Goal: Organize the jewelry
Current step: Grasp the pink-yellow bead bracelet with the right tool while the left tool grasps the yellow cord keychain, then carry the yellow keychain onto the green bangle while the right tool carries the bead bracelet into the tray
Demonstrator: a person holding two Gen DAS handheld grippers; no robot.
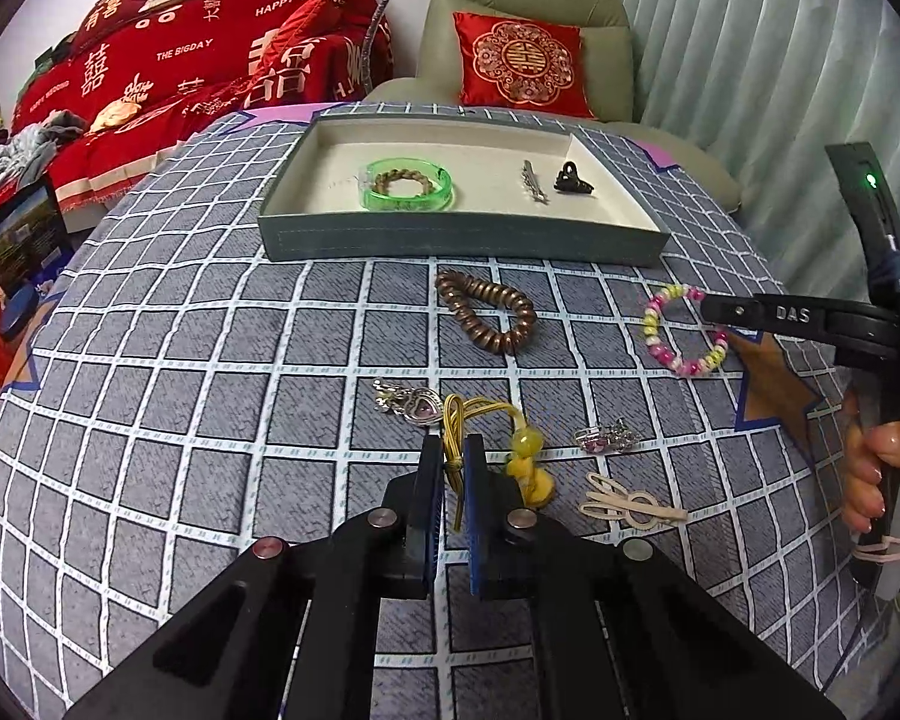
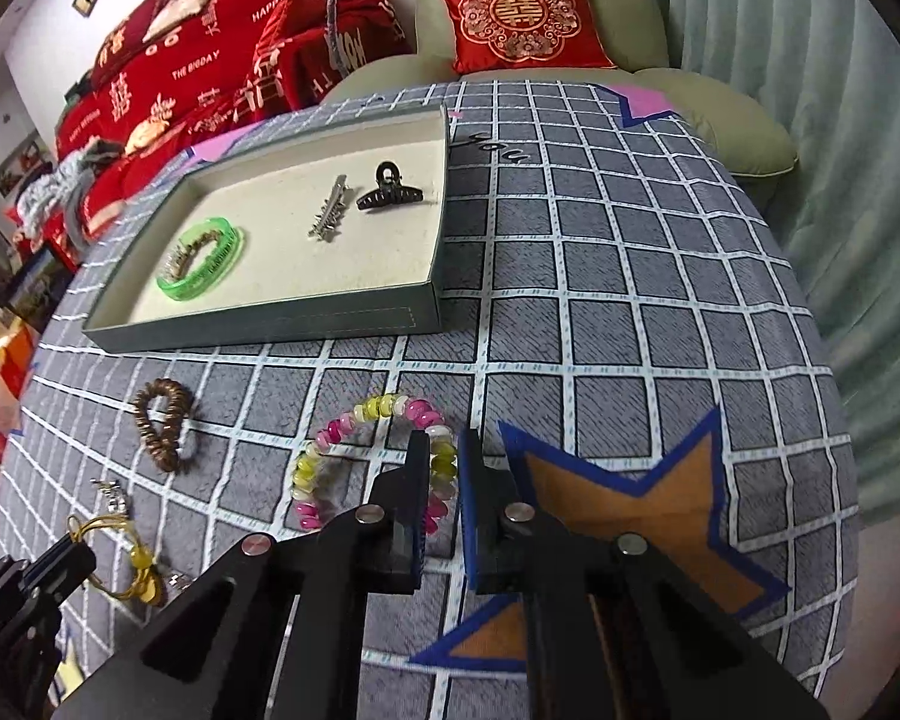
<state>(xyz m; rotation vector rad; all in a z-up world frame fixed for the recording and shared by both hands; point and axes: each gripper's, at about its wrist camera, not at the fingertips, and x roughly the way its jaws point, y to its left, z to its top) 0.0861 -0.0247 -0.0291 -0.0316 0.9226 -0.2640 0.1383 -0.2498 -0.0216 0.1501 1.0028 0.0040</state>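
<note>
In the left wrist view my left gripper point(image 1: 453, 450) is shut on the yellow cord of a charm with yellow beads point(image 1: 525, 462), held just over the checked tablecloth. In the right wrist view my right gripper point(image 2: 444, 456) is shut on a pink, yellow and white bead bracelet point(image 2: 342, 432), whose right side runs between the pads. The grey tray point(image 1: 462, 240) stands farther back. It holds a green bangle point(image 1: 408, 183), a silver hair clip point(image 1: 534, 180) and a black claw clip point(image 1: 572, 178).
Loose on the cloth lie a brown bead bracelet point(image 1: 489, 312), a silver heart pendant point(image 1: 414, 405), a small pink and silver piece point(image 1: 606, 438) and beige hair clips point(image 1: 627, 504). A green armchair with a red cushion point(image 1: 522, 60) stands behind the table.
</note>
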